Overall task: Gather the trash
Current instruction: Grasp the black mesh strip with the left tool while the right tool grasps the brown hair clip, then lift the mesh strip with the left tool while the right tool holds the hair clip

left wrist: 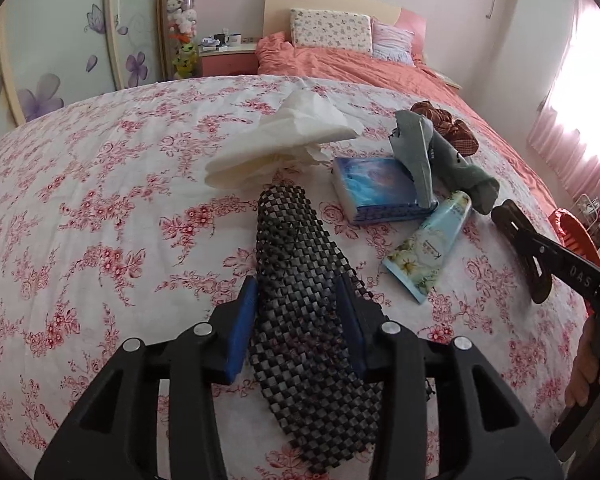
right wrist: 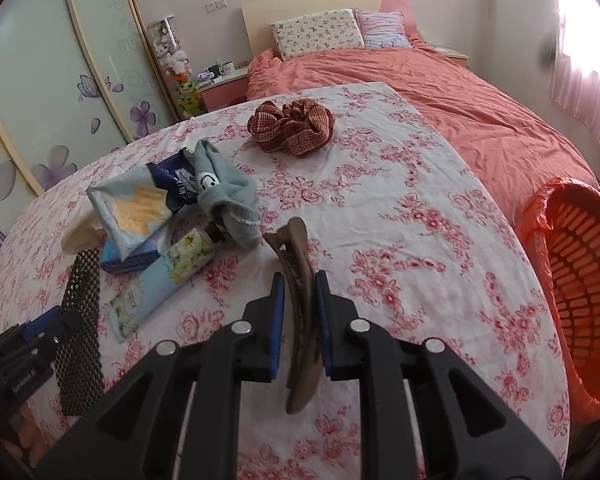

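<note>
A strip of black mesh mat (left wrist: 296,280) lies flat on the floral tablecloth (left wrist: 100,200). My left gripper (left wrist: 298,288) stands open astride it, the blue pads at its edges; the left gripper (right wrist: 40,328) also shows in the right wrist view beside the mesh mat (right wrist: 80,320). My right gripper (right wrist: 300,280) is shut on a brown hair claw clip (right wrist: 300,320), held above the cloth. A crumpled white tissue (left wrist: 284,140) and a torn snack wrapper (right wrist: 136,208) lie farther back. An orange basket (right wrist: 580,280) lined with an orange bag stands off the table's right edge.
A blue tissue pack (left wrist: 376,188), a flowered cream tube (left wrist: 428,244), a grey smiley sock (right wrist: 224,192) and a brown checked scrunchie (right wrist: 292,126) crowd the table's middle. A bed with a coral cover (right wrist: 460,100) lies behind. A hand (left wrist: 588,372) grips the right tool.
</note>
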Tool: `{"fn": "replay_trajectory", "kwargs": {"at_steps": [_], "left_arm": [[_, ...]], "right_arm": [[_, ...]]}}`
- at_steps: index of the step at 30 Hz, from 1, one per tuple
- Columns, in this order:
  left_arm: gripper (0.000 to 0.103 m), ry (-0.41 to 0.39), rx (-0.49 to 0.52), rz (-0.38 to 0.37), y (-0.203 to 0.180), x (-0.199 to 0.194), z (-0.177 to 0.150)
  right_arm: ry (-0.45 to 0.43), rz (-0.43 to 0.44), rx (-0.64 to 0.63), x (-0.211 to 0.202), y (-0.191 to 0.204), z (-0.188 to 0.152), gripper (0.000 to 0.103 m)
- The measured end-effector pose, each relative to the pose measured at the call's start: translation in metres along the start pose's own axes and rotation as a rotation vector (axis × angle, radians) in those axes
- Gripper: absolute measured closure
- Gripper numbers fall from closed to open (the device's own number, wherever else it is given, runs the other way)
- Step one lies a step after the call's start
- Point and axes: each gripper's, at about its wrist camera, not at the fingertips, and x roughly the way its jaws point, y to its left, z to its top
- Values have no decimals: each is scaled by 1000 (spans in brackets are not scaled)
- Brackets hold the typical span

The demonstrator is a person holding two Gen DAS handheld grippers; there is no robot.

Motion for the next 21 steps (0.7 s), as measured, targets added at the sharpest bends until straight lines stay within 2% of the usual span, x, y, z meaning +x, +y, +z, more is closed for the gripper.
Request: {"fn": "replay_trajectory", "kwargs": {"at_steps": [1, 2, 3, 5, 10, 11, 14, 16, 21], "left_arm": [[68, -1, 4, 2, 0, 0, 0], [83, -1, 10, 9, -1, 1, 1], [89, 1, 14, 16, 0, 1, 2], [95, 0, 4, 8, 6, -1, 4], [95, -62, -49, 68, 26, -14, 14], [95, -95, -56, 84, 27, -22, 14], [95, -163, -4, 97, 16, -38, 10], [95, -163, 28, 68, 7, -40, 4], [95, -85, 71, 8, -9, -25, -10]], "right_arm": [[-1, -6, -1, 1, 0, 0, 88], [-1, -7, -2, 1, 0, 1, 89], [-2, -11, 0, 1, -1, 1, 90], [-10, -27, 9, 1, -4, 1, 90], [-23, -53, -9, -1, -3, -2, 90], [-21, -55, -15, 0, -2, -1, 90], [-19, -56, -14, 1, -2, -1, 90], [-19, -53, -12, 1, -1, -1, 90], [-19, -53, -11, 1, -1, -1, 90]]}}
